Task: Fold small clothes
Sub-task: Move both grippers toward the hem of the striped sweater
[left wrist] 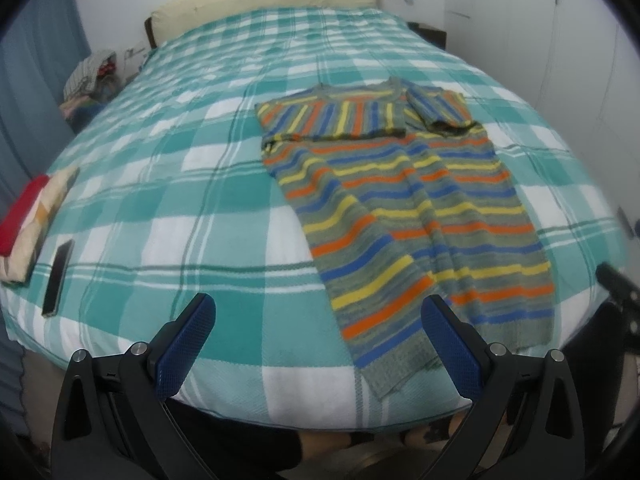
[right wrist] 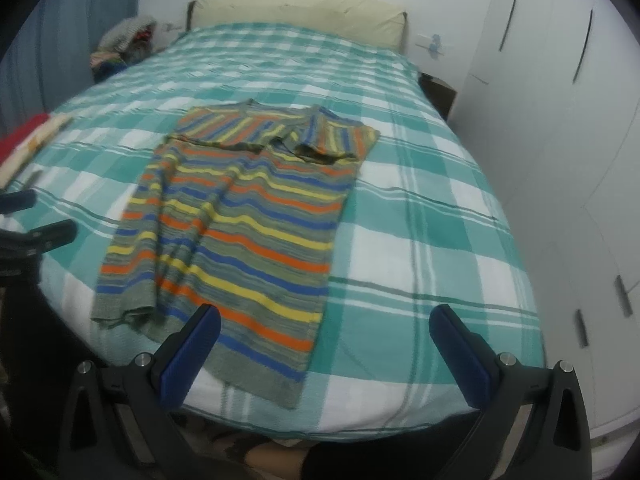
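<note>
A striped sweater (left wrist: 416,208), grey with orange, yellow and blue bands, lies flat on the bed with both sleeves folded across its chest and its hem toward me. It also shows in the right wrist view (right wrist: 248,220). My left gripper (left wrist: 318,320) is open and empty, held above the bed's near edge, its right finger over the sweater's hem. My right gripper (right wrist: 324,332) is open and empty, its left finger over the hem's right part. The right gripper's tip shows at the right edge of the left wrist view (left wrist: 616,284).
The bed (left wrist: 180,160) has a teal and white checked cover. A phone (left wrist: 58,276) and a folded pile with a red item (left wrist: 24,220) lie at its left edge. A heap of clothes (left wrist: 90,76) sits beyond. White wardrobe doors (right wrist: 560,100) stand on the right.
</note>
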{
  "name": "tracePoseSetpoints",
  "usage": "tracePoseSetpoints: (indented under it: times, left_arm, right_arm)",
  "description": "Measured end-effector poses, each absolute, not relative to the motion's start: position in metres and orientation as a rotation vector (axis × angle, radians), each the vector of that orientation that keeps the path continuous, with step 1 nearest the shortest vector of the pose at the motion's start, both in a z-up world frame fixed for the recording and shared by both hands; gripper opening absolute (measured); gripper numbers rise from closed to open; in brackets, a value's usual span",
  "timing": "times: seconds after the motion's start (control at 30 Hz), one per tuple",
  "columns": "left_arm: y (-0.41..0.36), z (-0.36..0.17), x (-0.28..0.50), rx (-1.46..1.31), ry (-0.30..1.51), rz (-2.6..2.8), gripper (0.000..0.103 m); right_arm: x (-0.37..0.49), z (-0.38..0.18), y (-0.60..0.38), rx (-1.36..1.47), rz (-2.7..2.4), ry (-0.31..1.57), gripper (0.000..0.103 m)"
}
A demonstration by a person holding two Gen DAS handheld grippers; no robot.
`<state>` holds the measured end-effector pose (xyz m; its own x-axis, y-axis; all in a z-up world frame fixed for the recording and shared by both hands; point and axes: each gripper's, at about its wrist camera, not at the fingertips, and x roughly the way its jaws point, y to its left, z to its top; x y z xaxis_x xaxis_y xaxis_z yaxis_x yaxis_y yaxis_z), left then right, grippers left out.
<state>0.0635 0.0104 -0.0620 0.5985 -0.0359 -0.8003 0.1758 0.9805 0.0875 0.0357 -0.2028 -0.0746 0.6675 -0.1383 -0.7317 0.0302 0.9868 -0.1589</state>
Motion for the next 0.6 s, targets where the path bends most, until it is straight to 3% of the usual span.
tracePoseSetpoints:
  times: [0.6]
  left_arm:
    - [0.017,-0.076,0.072,0.087,0.971,-0.144,0.103]
  right_arm:
    - [0.041,-0.084,-0.223,-0.179,-0.250,0.870,0.103]
